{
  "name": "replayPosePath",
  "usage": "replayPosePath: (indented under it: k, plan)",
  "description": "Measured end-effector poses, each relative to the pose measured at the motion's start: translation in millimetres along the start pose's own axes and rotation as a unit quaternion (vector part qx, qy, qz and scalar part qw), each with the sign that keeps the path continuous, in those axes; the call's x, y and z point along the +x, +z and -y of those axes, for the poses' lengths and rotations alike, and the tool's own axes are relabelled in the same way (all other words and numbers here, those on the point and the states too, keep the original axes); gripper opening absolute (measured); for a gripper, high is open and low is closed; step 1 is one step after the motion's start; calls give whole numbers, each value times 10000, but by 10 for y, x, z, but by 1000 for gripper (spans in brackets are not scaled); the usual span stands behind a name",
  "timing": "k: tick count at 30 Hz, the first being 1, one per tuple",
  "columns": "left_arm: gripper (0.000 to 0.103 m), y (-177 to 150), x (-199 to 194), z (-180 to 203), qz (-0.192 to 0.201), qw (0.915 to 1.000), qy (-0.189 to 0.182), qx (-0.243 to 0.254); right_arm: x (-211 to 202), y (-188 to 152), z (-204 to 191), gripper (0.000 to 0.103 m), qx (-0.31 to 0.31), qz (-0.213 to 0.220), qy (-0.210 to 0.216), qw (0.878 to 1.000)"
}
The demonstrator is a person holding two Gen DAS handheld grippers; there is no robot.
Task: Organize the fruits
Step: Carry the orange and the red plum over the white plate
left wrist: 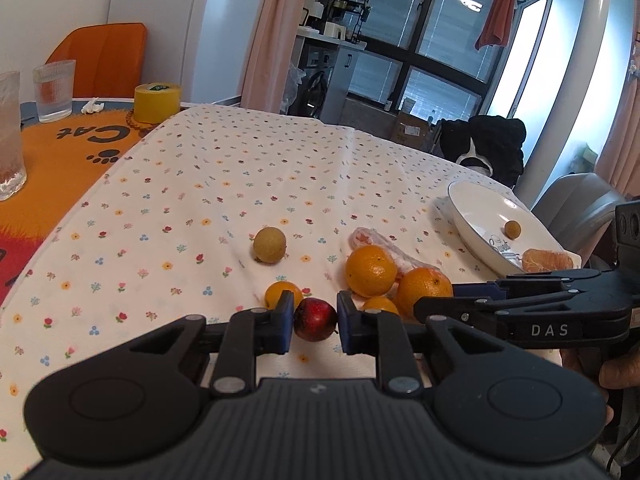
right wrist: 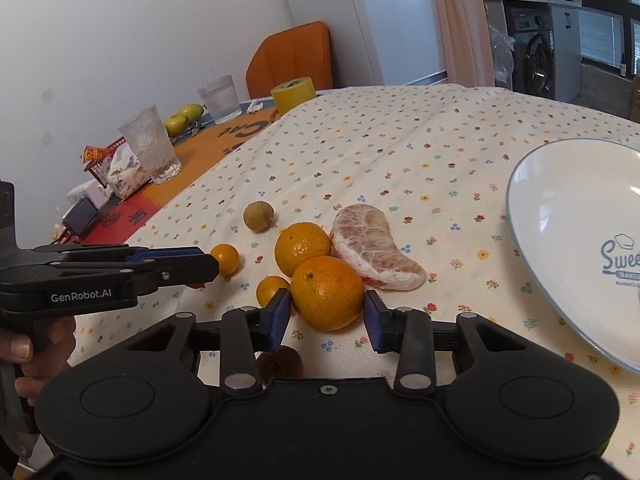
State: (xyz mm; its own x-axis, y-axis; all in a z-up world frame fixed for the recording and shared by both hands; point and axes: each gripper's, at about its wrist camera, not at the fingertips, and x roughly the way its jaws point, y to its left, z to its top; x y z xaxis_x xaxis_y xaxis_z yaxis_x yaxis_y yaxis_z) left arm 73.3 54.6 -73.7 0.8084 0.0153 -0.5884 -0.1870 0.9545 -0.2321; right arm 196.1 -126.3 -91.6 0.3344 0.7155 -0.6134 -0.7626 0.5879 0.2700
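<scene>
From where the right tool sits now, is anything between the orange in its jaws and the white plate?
Nothing visible blocks it. The right tool straddles the orange, jaws open. The peeled pomelo segment lies just beyond the orange, off the direct line; only bare tablecloth runs rightward to the white plate.

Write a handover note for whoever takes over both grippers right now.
Left gripper: open, jaws either side of the red fruit, not clamped.
Right gripper: open around the front orange, small gaps on both sides.
Loose on the floral cloth: second orange, two small oranges, pomelo segment, one longan.
Done: plate holds one longan and a peeled segment.
Left: close on each fruit, carry the rest to the plate.
</scene>
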Motion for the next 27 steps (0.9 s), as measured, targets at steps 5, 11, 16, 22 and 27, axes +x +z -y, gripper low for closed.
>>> replayPosePath:
  k: [5, 11, 16, 22, 27]
  plan:
    - [21, 31, -9, 87, 36, 10000, -37, 70, -102, -8, 65, 37, 54, 91, -54, 9999]
    - [21, 91, 7, 219, 82, 9997, -125, 201, -243, 5, 162, 37, 140, 253, -159, 9995]
    - [21, 161, 20, 332, 159, 9992, -209, 293, -385, 11, 249, 37, 202, 406, -280, 9986]
    - [21, 247, 46, 496, 222, 9983, -330, 434, -533, 7, 364, 37, 298, 565, -438, 9970]
    - [21, 306, 80, 618, 273, 9972, -443, 538, -644, -15, 455, 37, 364, 664, -572, 9955]
